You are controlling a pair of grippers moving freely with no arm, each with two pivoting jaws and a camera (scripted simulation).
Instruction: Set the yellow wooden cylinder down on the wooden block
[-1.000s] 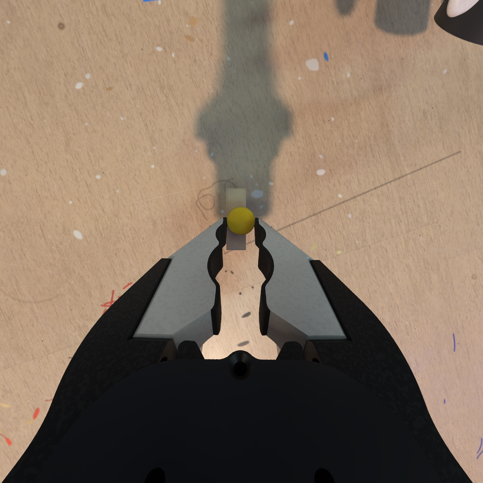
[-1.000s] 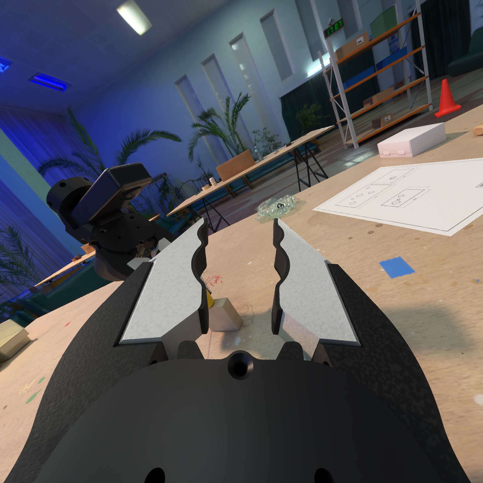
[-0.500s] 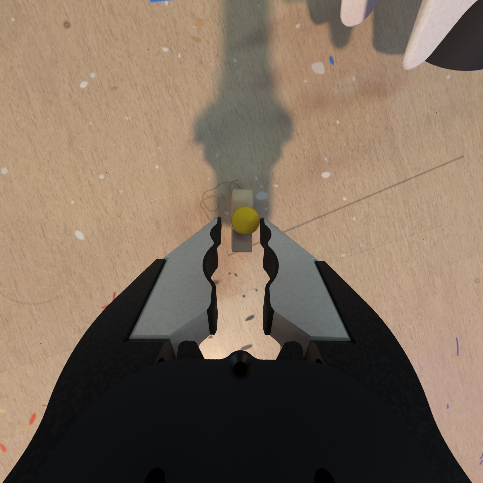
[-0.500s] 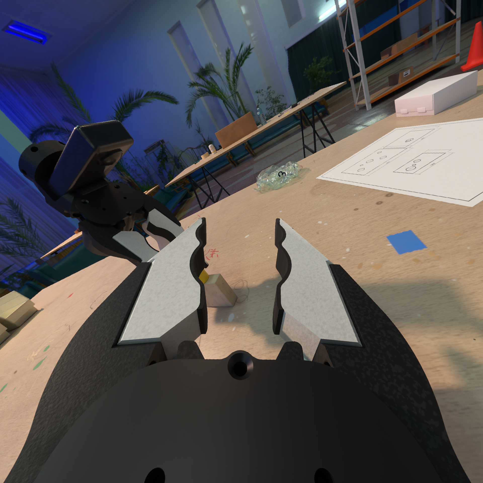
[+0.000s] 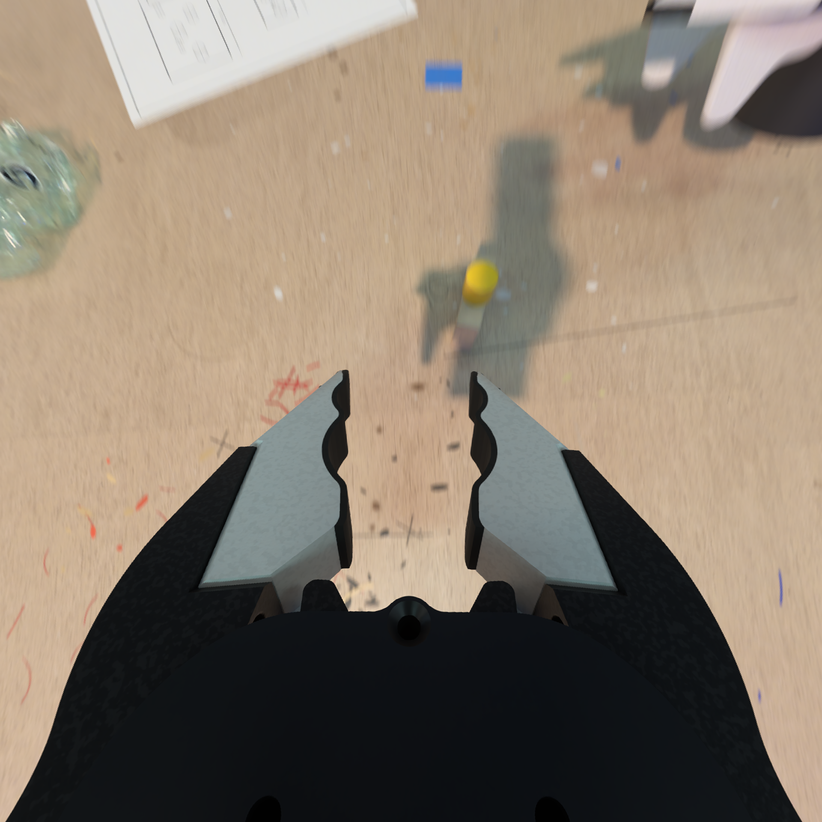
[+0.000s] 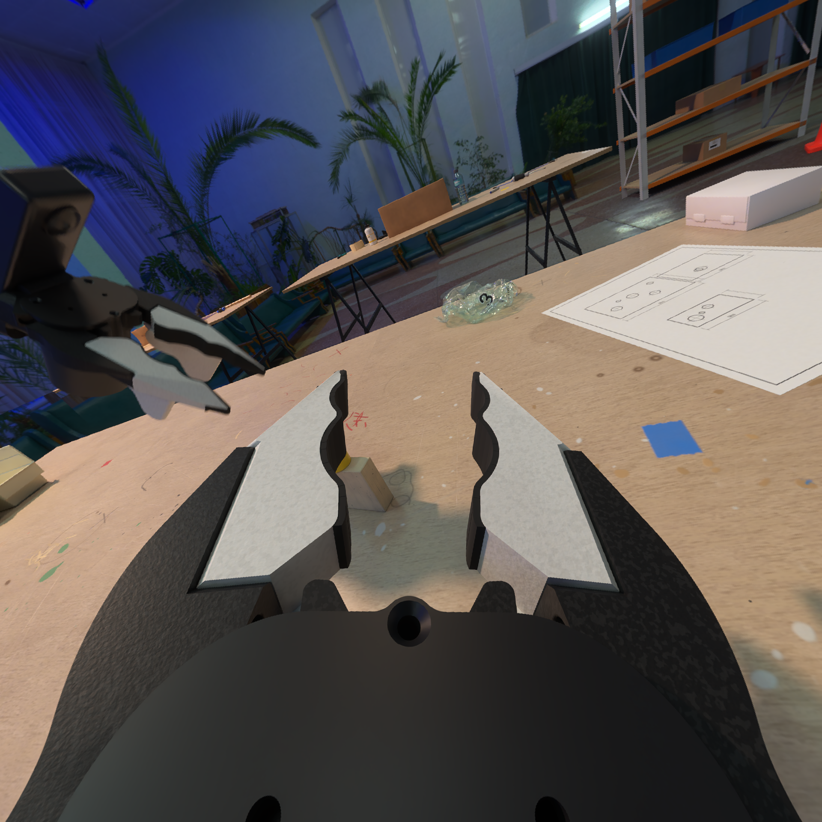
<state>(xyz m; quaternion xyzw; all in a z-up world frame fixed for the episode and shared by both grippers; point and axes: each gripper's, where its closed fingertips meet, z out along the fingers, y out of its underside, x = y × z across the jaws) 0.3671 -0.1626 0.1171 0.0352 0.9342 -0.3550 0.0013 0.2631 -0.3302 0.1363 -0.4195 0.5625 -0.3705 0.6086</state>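
Observation:
The yellow wooden cylinder stands upright on the small pale wooden block on the table. My left gripper is open and empty, raised and drawn back from it; this view is blurred. My right gripper is open and empty, low over the table, with the block just beyond its left finger. Only a sliver of the cylinder shows there. The left gripper hangs in the air at the left of the right wrist view.
A white sheet with drawings lies at the right, also seen in the left wrist view. Blue tape, a crumpled clear bag, a white box and pale blocks lie around. The table's far edge is beyond the bag.
My left gripper opened, let go of the cylinder and drew up and back. The cylinder stays on the block. My right gripper stays open and has shifted slightly.

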